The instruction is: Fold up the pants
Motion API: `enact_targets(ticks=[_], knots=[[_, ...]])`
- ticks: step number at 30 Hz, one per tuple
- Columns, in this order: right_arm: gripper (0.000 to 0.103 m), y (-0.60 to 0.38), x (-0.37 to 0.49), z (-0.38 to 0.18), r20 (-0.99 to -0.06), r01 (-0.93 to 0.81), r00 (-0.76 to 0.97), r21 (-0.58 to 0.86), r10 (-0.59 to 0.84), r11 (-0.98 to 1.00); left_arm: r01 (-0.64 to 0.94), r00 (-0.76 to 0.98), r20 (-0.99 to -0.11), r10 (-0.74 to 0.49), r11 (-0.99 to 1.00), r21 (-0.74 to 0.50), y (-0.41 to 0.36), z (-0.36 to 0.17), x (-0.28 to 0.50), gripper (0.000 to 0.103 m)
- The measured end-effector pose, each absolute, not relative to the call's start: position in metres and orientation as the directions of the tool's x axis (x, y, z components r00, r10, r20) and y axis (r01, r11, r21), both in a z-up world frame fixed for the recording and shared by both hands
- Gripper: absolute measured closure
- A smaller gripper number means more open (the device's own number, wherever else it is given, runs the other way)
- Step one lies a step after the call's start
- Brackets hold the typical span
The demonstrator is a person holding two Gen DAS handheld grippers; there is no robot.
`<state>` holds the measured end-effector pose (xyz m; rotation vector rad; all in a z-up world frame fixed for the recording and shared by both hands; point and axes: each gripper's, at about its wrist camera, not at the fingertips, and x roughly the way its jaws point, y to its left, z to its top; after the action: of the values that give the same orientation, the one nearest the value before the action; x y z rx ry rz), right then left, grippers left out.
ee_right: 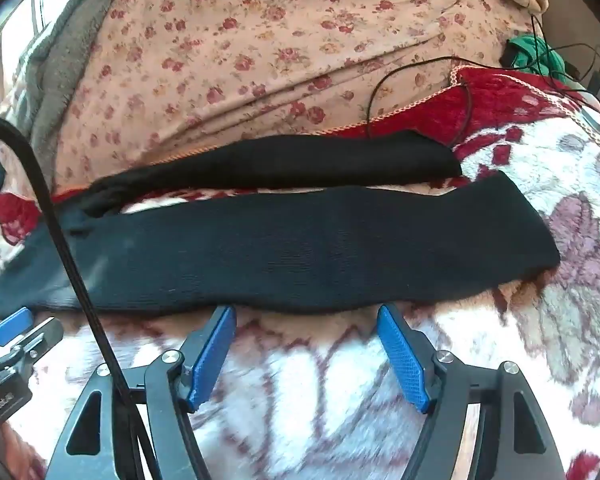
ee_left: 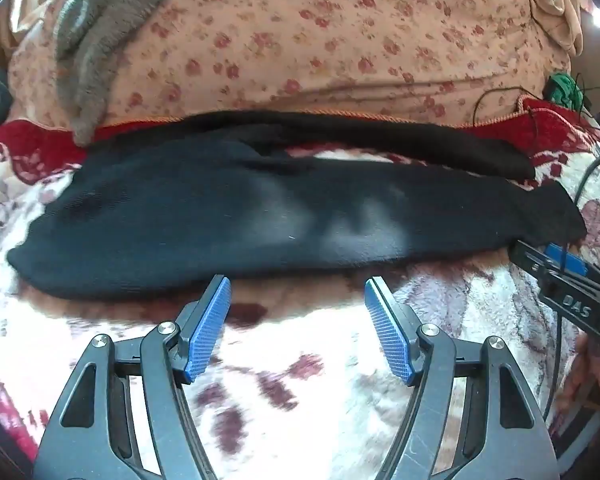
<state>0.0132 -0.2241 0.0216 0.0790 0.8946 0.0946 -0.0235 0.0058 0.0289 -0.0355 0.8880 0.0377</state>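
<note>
Two grippers, left (ee_left: 298, 286) and right (ee_right: 306, 314), both with jaws apart, gripping nothing, just before near edge of black pants (ee_left: 260, 216). Pants spread flat across blanket (ee_left: 300, 380), two legs side by side, far leg near floral sheet (ee_left: 340, 40).
</note>
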Motion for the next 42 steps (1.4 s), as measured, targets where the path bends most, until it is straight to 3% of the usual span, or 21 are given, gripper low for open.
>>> enact_targets(ticks=[14, 24, 42], knots=[[0.031, -0.194, -0.044, 0.077, -0.679, -0.147, 0.703, 0.150, 0.210, 0.978, -0.137, 0.699, -0.712, 0.065, 0.990, -0.044, 0.038, 0.071, -0.058, 0.033], [0.031, -0.207, -0.049, 0.094, -0.716, -0.148, 0.637, 0.251, 0.287, 0.956, -0.142, 0.723, -0.687, 0.068, 0.988, -0.052, 0.039, 0.084, -0.069, 0.033], [0.031, -0.213, -0.057, 0.095, -0.702, -0.145, 0.675, 0.178, 0.229, 0.973, -0.151, 0.719, -0.691, 0.073, 0.987, -0.053, 0.042, 0.085, -0.071, 0.033]])
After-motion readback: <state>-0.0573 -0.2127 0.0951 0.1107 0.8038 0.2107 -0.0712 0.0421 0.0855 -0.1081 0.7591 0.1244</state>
